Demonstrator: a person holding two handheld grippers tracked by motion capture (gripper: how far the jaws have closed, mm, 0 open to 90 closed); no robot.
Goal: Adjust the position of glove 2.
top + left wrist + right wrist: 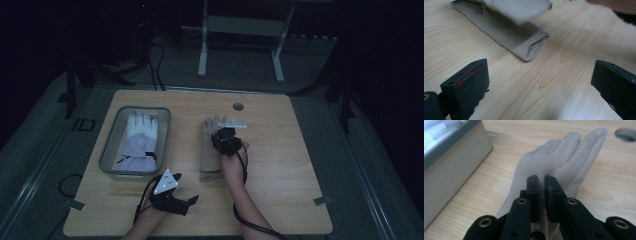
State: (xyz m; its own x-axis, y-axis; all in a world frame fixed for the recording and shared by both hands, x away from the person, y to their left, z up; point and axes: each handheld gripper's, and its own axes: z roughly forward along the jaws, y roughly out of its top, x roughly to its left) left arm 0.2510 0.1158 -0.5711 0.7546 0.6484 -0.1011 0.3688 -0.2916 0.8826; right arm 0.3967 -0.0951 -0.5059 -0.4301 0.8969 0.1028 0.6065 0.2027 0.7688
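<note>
A beige glove [209, 152] lies flat on the wooden table [285, 165], fingers pointing away from the person. My right gripper [222, 134] sits over its palm. In the right gripper view the jaws [543, 180] stand pressed together with a sliver of the beige glove [564, 162] pinched between them. My left gripper [192, 200] rests near the front edge, open with nothing between its jaws [539, 85]. It faces the open cuff of the beige glove [524, 45]. A white and lavender glove [141, 135] lies in a grey bin [111, 150].
The grey bin's wall [454, 165] stands close on the left of the beige glove. A round cable hole [238, 106] is in the table beyond the glove's fingers. Bare wood stretches to the right of the right hand. A white frame stands on the floor behind.
</note>
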